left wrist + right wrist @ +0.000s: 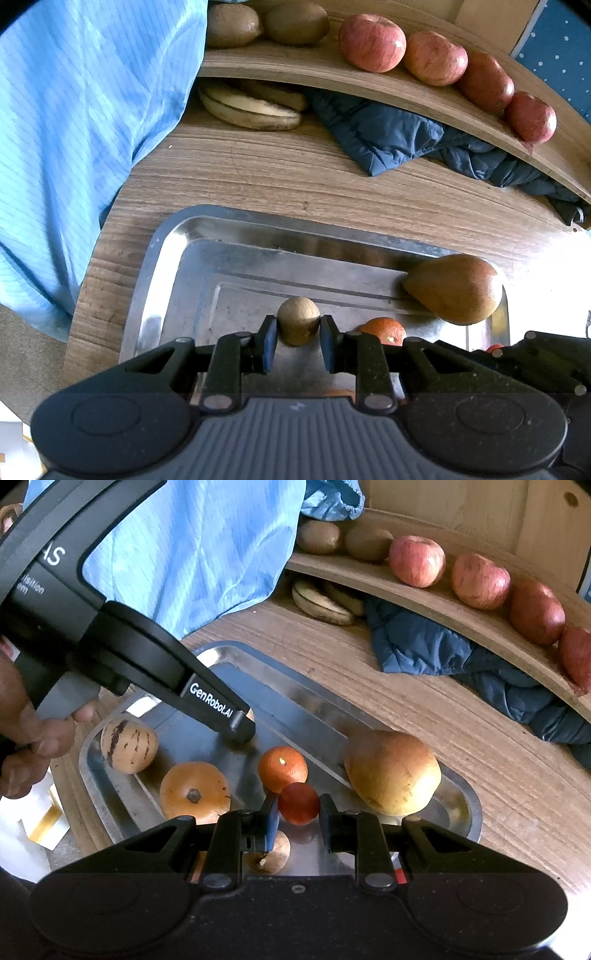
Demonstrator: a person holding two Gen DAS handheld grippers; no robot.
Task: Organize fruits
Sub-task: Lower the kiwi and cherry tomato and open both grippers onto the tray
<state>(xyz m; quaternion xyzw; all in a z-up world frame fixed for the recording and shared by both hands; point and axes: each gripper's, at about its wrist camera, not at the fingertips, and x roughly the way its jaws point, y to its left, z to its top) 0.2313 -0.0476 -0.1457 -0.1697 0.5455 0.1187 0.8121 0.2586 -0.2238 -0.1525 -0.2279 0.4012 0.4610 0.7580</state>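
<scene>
A metal tray (166,258) on the wooden table holds the loose fruit. My left gripper (298,345) is shut on a small tan round fruit (298,318) over the tray's middle. In the right wrist view it is the black tool (236,722) reaching in from the left. My right gripper (298,823) is shut on a small red fruit (298,803) above the tray's near side. In the tray (469,805) lie a large pear (393,771), a tangerine (282,768), an orange persimmon-like fruit (195,792), a striped pale melon (128,744) and a brown fruit (269,854) partly under my fingers.
A curved wooden shelf (295,70) at the back carries kiwis (231,24) and several red apples (371,42). Under it lie bananas (251,109) and a dark blue jacket (388,136). A person's light blue sleeve (74,129) fills the left. A hand (22,746) holds the left tool.
</scene>
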